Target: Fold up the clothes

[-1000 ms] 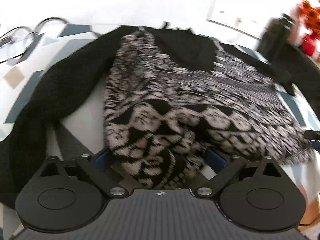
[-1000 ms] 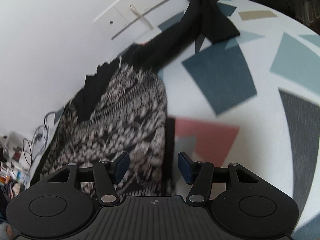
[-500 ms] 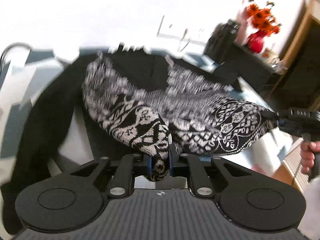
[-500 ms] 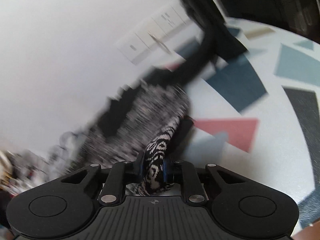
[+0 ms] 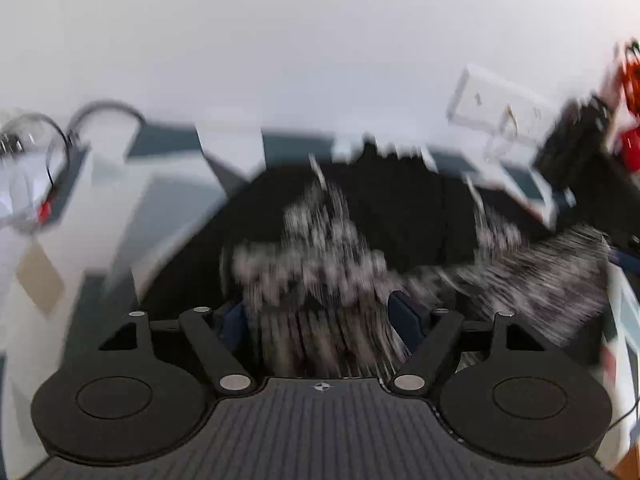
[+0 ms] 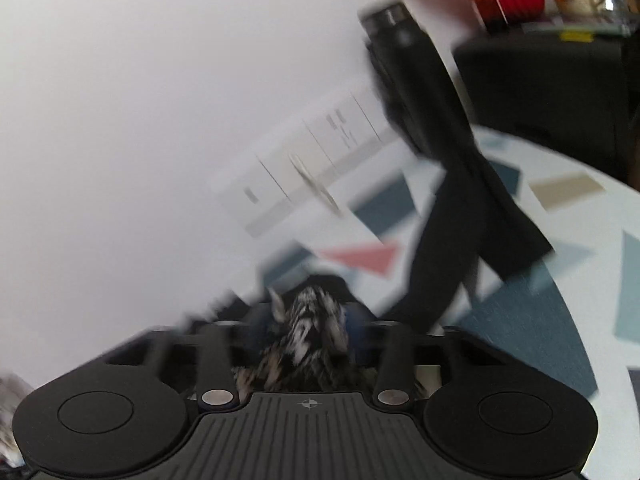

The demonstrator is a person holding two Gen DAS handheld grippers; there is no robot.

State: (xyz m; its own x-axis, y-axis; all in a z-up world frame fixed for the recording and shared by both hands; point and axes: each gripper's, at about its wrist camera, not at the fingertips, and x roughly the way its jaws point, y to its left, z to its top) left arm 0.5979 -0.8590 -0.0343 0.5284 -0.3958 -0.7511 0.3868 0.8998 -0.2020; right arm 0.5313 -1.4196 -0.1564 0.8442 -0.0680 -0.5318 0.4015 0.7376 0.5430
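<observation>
While both views are blurred, the left claw (image 5: 318,316) stands wide apart around a bunch of the patterned sweater (image 5: 328,256), which lies on the worktop (image 5: 120,208). At the right, the right claw (image 6: 298,332) seems clamped on its hem; a black sleeve (image 6: 460,216) trails far right.

The left matte-black plastic two-finger gripper (image 5: 318,318) has a ribbed dark-grey deck with a small round crosshair mark at its front edge, flanked by two broad round black housings, each with a recessed disc. Two slim black link arms angle forward from silver pivot screws, smaller silver screws sit at their outer joints, and the fingers carry blue pads (image 5: 404,314). The right matte-black plastic two-finger gripper (image 6: 304,326) has the same ribbed deck, crosshair mark, round housings and silver screws.
</observation>
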